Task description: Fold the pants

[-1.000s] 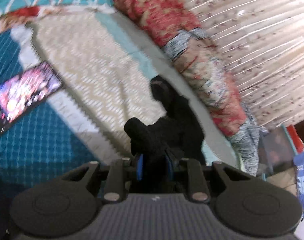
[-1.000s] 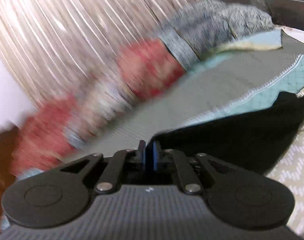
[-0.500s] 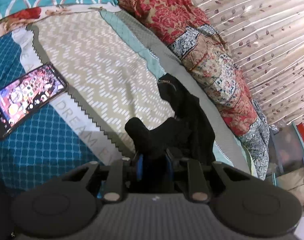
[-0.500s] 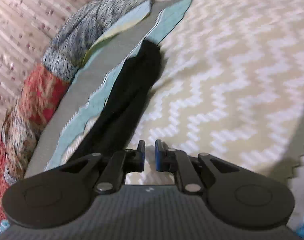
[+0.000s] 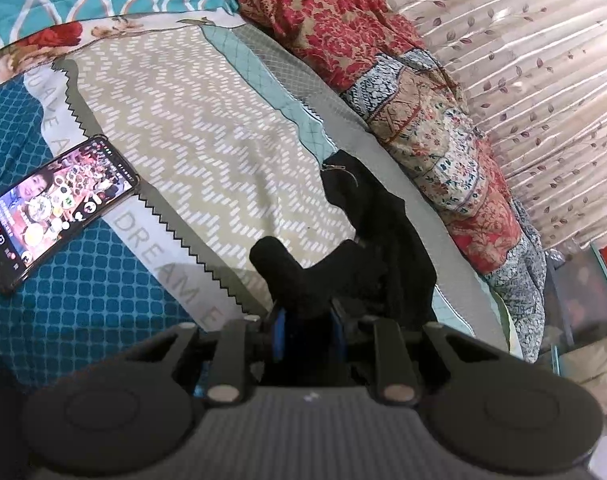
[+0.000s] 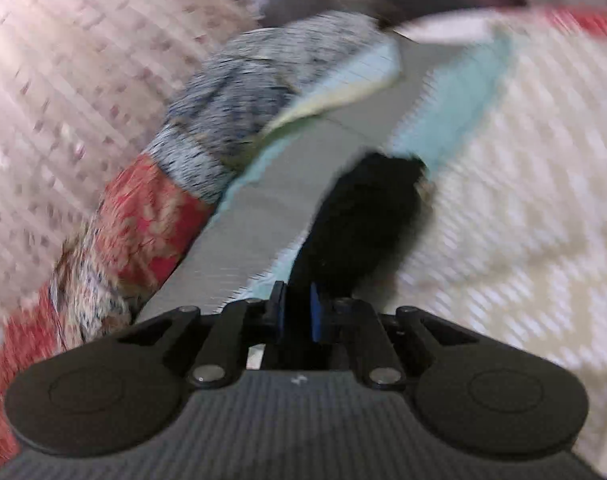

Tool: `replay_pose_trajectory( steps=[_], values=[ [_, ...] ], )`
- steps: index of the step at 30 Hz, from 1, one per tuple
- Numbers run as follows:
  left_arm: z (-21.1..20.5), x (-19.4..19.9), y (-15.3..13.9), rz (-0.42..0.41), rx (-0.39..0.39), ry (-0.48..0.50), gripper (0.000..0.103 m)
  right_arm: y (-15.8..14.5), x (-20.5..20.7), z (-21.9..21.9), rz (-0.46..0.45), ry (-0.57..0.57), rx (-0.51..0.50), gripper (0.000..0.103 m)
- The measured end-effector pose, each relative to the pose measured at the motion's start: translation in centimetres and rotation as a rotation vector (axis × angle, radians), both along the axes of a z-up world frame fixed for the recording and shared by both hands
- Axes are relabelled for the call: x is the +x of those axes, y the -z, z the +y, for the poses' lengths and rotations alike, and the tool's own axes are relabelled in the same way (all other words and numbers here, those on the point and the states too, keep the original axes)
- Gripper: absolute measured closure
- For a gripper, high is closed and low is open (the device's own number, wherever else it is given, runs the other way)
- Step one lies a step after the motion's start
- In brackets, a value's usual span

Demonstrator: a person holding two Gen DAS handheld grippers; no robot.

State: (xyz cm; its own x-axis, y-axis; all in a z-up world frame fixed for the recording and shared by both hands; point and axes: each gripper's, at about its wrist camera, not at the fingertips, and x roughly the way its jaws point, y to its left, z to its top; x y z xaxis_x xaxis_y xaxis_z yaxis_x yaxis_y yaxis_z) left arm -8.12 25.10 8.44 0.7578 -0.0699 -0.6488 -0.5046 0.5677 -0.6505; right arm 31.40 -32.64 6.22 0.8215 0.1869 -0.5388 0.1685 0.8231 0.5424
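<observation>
- Pants, black, lie bunched near the right edge of the bed, on the zigzag beige bedspread and its grey border strip.
- One thick fold of them rises into my left gripper, whose blue pads are clamped on the cloth.
- From my right wrist camera the pants run as a dark band from the far bedspread down to my right gripper.
- My right gripper's jaws have just been opening a little; black cloth sits between them, and through the blur I cannot tell whether they press on it.
- A lit phone lies well left of the pants, on the teal part of the cover.
- A patchwork quilt is heaped along the bed's right side, against a leaf-print curtain.
</observation>
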Motion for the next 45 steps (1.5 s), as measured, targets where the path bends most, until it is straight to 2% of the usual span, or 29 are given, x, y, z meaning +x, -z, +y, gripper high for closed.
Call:
replay_pose_trajectory(
  steps=[1, 3, 5, 7, 10, 17, 18, 20, 22, 25, 27, 29, 31, 33, 36, 37, 39, 40, 43, 45],
  values=[
    [0.0, 0.0, 0.1, 0.003, -0.004, -0.006, 0.082, -0.5, 0.9, 1.3, 0.014, -0.028, -0.068, 0.080],
    [0.0, 0.0, 0.4, 0.005, -0.007, -0.011, 0.082, -0.6, 1.8, 2.6, 0.029, -0.111, -0.126, 0.068],
    [-0.1, -0.1, 0.5, 0.005, -0.005, -0.012, 0.082, -0.2, 1.9, 1.9, 0.011, -0.074, -0.147, 0.066],
    [-0.1, -0.1, 0.7, 0.013, -0.003, -0.009, 0.082, 1.0, 1.3, -0.1, 0.015, -0.007, -0.103, 0.066],
    [0.0, 0.1, 1.1, 0.032, -0.005, -0.006, 0.082, 3.6, 0.0, -2.6, 0.081, 0.062, -0.029, 0.065],
    [-0.2, 0.3, 0.7, 0.038, 0.012, -0.003, 0.082, 6.7, 0.9, -2.4, 0.153, 0.073, 0.096, 0.064],
    [-0.3, 0.2, 0.5, 0.038, 0.016, -0.002, 0.082, 6.9, 1.4, -1.9, 0.157, 0.069, 0.089, 0.066],
    [-0.4, 0.3, 0.2, 0.037, 0.023, 0.000, 0.082, 5.7, 1.4, -0.7, 0.178, 0.040, 0.020, 0.096],
    [-0.4, 0.2, -0.1, 0.028, 0.025, 0.002, 0.082, 3.8, 1.0, 0.0, 0.168, 0.053, -0.083, 0.097],
    [-0.3, 0.3, -0.2, 0.019, 0.024, 0.011, 0.082, -0.4, -2.3, -1.8, 0.018, 0.095, -0.162, 0.097],
    [-0.2, 0.2, -0.1, 0.010, 0.016, 0.013, 0.082, -2.9, -5.9, -4.3, -0.084, 0.123, -0.141, 0.097],
    [-0.2, -0.2, 0.4, 0.008, 0.004, 0.015, 0.082, -4.2, -10.0, -7.1, -0.119, 0.168, -0.120, 0.097],
    [-0.1, -0.6, 1.1, 0.017, -0.010, 0.024, 0.082, -4.3, -14.0, -9.6, -0.115, 0.217, -0.117, 0.097],
    [-0.3, -0.9, 2.0, 0.040, -0.026, 0.049, 0.082, -3.5, -17.6, -11.6, -0.072, 0.279, -0.132, 0.097],
    [-1.4, -1.5, 3.7, 0.093, -0.030, 0.101, 0.082, -1.2, -20.8, -13.2, 0.070, 0.371, -0.224, 0.096],
    [-2.0, -1.7, 4.1, 0.117, -0.008, 0.120, 0.078, -0.3, -21.1, -13.3, 0.134, 0.399, -0.266, 0.091],
    [-2.9, -2.2, 4.9, 0.163, 0.039, 0.156, 0.074, 0.8, -22.0, -13.6, 0.227, 0.468, -0.303, 0.072],
    [-3.1, -2.8, 5.0, 0.161, 0.046, 0.163, 0.074, 0.8, -22.8, -13.8, 0.224, 0.510, -0.294, 0.057],
    [-2.5, -5.2, 4.2, 0.102, 0.078, 0.152, 0.073, -0.8, -24.9, -12.9, 0.143, 0.632, -0.344, 0.056],
    [-1.3, -6.9, 3.5, 0.061, 0.095, 0.104, 0.071, -2.7, -24.9, -10.7, 0.063, 0.588, -0.424, 0.056]
  ],
)
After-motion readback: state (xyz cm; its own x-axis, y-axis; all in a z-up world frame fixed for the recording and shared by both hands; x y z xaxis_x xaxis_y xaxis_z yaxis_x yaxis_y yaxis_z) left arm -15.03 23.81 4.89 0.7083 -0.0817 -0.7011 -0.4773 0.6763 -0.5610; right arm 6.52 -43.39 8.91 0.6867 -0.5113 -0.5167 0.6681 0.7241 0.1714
